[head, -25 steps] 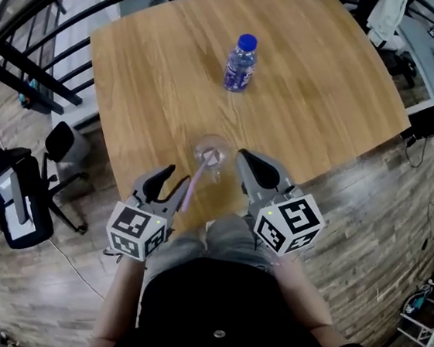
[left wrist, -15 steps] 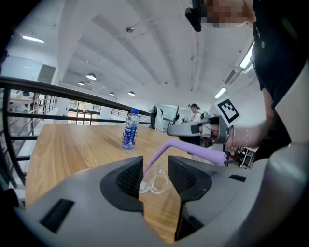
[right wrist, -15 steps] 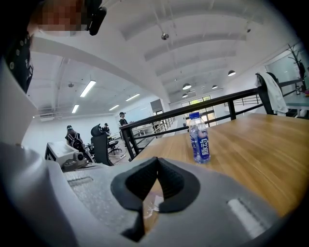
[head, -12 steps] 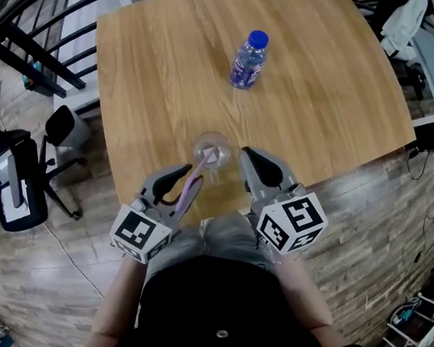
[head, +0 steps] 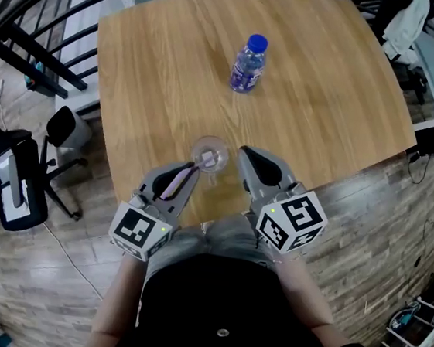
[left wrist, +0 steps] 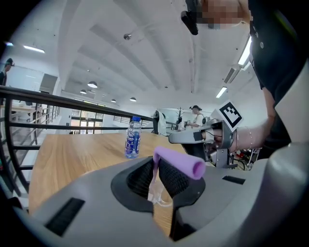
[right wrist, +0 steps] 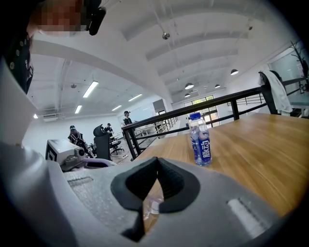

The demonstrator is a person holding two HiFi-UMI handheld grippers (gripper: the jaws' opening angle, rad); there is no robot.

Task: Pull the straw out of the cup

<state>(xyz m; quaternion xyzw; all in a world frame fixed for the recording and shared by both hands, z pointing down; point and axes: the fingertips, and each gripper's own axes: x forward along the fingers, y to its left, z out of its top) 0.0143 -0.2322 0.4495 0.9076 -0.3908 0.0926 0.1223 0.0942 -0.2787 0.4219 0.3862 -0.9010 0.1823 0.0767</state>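
A clear plastic cup (head: 210, 155) stands near the front edge of the wooden table (head: 157, 84). A purple straw (head: 177, 181) leans out of it towards me, its far end at the cup's rim. My left gripper (head: 183, 173) is closing its jaws, and the pads pinch the straw (left wrist: 176, 161) between them. In the left gripper view the cup (left wrist: 157, 193) shows through the gap below the pads. My right gripper (head: 245, 156) is shut with nothing in it, its tip just right of the cup; I cannot tell whether it touches. Its pads meet in the right gripper view (right wrist: 157, 176).
A water bottle (head: 247, 62) with a blue cap stands upright farther back on the table, also seen as the bottle (right wrist: 200, 140). A black railing (head: 30, 39) and an office chair (head: 14, 177) are off the table's left side. My lap is right at the table's front edge.
The left gripper's jaws have closed onto the straw, and the straw now lies flatter, along the jaws. The right gripper and the cup have stayed in place.
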